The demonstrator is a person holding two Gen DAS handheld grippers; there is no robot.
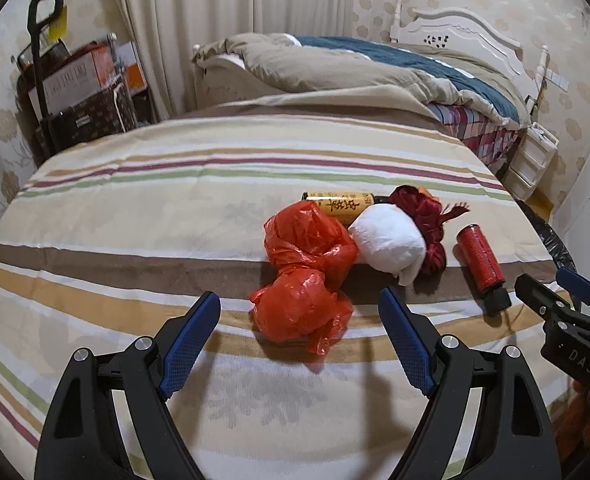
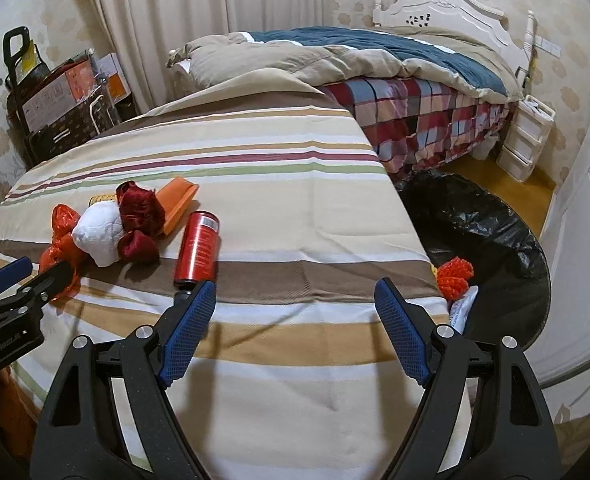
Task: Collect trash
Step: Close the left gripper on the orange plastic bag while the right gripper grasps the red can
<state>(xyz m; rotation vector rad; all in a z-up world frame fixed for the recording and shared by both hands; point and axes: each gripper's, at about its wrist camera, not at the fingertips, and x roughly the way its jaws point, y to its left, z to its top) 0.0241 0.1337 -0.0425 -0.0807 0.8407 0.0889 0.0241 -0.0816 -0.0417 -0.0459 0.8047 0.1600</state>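
A heap of trash lies on the striped cloth: a crumpled orange plastic bag, a white wad, dark red fabric, a yellow can and a red can. My left gripper hangs open just in front of the orange bag, nothing between its fingers. In the right wrist view the red can lies just beyond the left fingertip of my open right gripper. An orange box lies behind the red fabric. The black trash bag gapes at the right.
An orange knitted piece and white packaging lie in the black bag's mouth. A bed with a checked sheet and quilt stands behind. White drawers sit by the headboard. Boxes and a trolley stand at the far left.
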